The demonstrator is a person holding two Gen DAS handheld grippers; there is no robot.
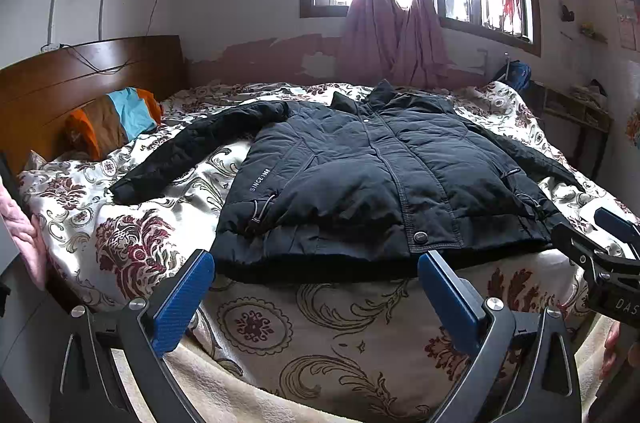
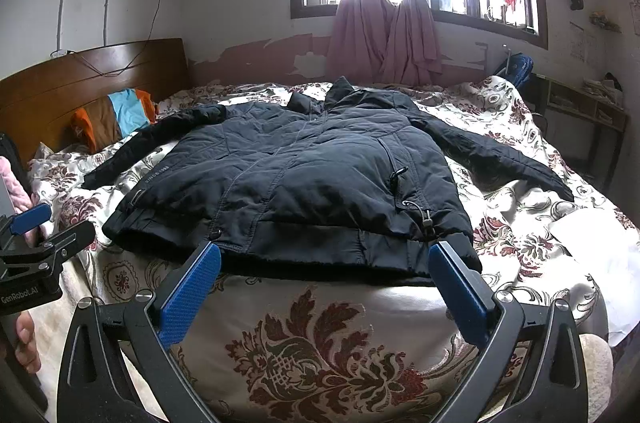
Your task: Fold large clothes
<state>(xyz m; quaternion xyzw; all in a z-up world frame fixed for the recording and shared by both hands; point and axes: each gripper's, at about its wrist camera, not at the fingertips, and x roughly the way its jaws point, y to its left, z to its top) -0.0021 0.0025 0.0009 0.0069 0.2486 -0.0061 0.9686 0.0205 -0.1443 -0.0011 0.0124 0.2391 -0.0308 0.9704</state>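
Note:
A large dark navy padded jacket [image 1: 360, 175] lies flat, front up and zipped, on the bed, collar toward the window, both sleeves spread out. It also shows in the right wrist view [image 2: 304, 175]. My left gripper [image 1: 316, 263] is open and empty, its blue fingers just short of the jacket's hem, left of the zip. My right gripper [image 2: 324, 255] is open and empty, at the hem's right half; it shows at the right edge of the left wrist view [image 1: 600, 227]. The left gripper shows at the left edge of the right wrist view [image 2: 44, 227].
The bed has a floral quilt [image 1: 132, 235] and a wooden headboard [image 1: 80, 83] on the left. An orange, brown and blue garment [image 1: 116, 119] lies by the headboard. A window with pink curtains [image 1: 392, 19] is behind. Shelves [image 1: 580, 107] stand at right.

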